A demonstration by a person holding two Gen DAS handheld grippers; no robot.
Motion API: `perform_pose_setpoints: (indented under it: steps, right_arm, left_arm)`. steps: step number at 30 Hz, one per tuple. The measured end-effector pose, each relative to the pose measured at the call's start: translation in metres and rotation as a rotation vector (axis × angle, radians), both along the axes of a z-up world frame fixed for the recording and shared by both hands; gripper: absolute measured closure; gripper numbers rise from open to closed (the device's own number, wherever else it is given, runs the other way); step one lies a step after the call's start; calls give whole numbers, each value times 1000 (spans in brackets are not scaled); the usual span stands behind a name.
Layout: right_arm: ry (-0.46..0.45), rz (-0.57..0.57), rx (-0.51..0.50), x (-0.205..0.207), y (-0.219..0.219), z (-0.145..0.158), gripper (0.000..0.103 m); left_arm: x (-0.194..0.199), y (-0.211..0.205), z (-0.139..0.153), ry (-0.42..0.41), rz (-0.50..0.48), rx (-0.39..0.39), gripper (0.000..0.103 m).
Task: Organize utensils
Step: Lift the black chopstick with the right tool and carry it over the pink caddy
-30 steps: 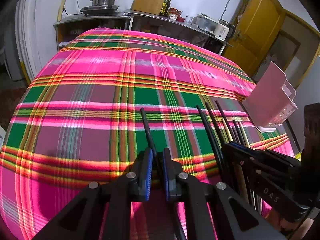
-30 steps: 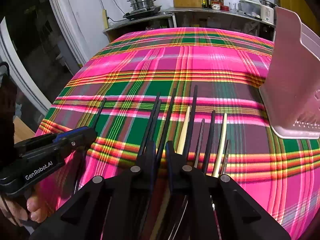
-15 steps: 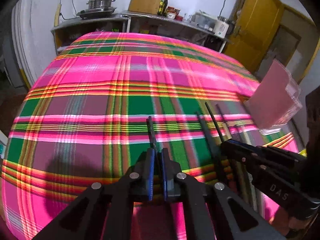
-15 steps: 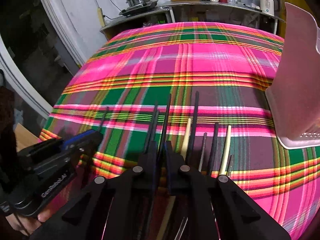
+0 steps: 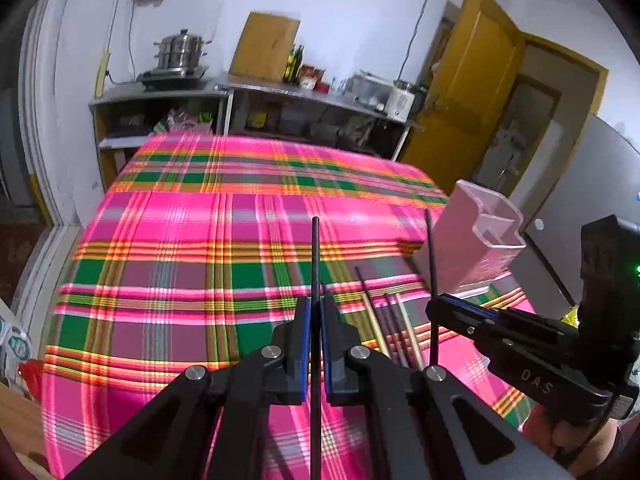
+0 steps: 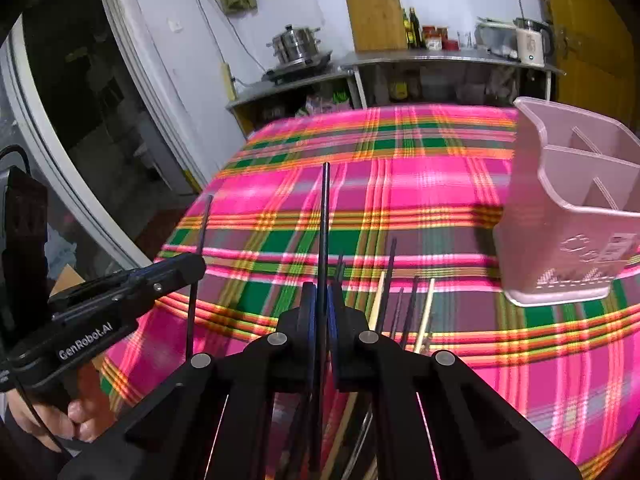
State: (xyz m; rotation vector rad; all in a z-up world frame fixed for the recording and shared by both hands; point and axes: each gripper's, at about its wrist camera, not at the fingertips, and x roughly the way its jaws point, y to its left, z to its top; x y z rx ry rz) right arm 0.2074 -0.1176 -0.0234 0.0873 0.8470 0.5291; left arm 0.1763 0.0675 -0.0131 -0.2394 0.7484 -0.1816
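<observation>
Pink, green and orange plaid cloth point(image 5: 248, 240) covers the desk, which fills most of both views. Above it, the left hand-held gripper point(image 5: 316, 312) is clamped tight on one black chopstick point(image 5: 315, 256), its blue pads point(image 5: 305, 332) pressing it from both sides so that the stick juts forward past the fingertips, clear of the cloth. The right hand-held gripper point(image 6: 322, 304) is pinched shut in the same way on a second black chopstick point(image 6: 325, 224), which also stands off the surface. Both jaws have just finished closing onto their sticks. Each tool shows in the other's view, gripped by a hand point(image 6: 60, 420) at the frame edge.

Just beside the right gripper, a loose row of remaining chopsticks point(image 6: 400, 304), some black and some pale wood, lies flat on the cloth. Near them on the right stands an upright pink plastic utensil holder point(image 6: 560, 240) with inner dividers; nothing shows inside the compartments in view.

Beyond the desk, a metal counter point(image 5: 280, 92) against the white wall carries a stacked steamer pot point(image 5: 180, 50), a wooden cutting board point(image 5: 264, 46), bottles and a kettle. A yellow door point(image 5: 472, 92) stands to the right.
</observation>
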Motion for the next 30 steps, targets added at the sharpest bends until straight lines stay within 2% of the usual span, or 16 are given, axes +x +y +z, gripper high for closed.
perform_pose_setpoints:
  steps: [9, 17, 24, 30]
  right_arm:
    - [-70, -21, 50, -29, -23, 36, 97]
    - [-122, -43, 84, -45, -45, 61, 97]
    - [-174, -73, 98, -50, -67, 84, 97]
    - [-192, -115, 96, -50, -94, 98, 97]
  left_arm:
    - [-27, -11, 42, -62, -24, -18, 98]
    - [-37, -31, 81, -112, -70, -16, 98]
    - [-28, -54, 105, -134, -121, -15, 98]
    - [-3, -85, 111, -112, -187, -48, 99]
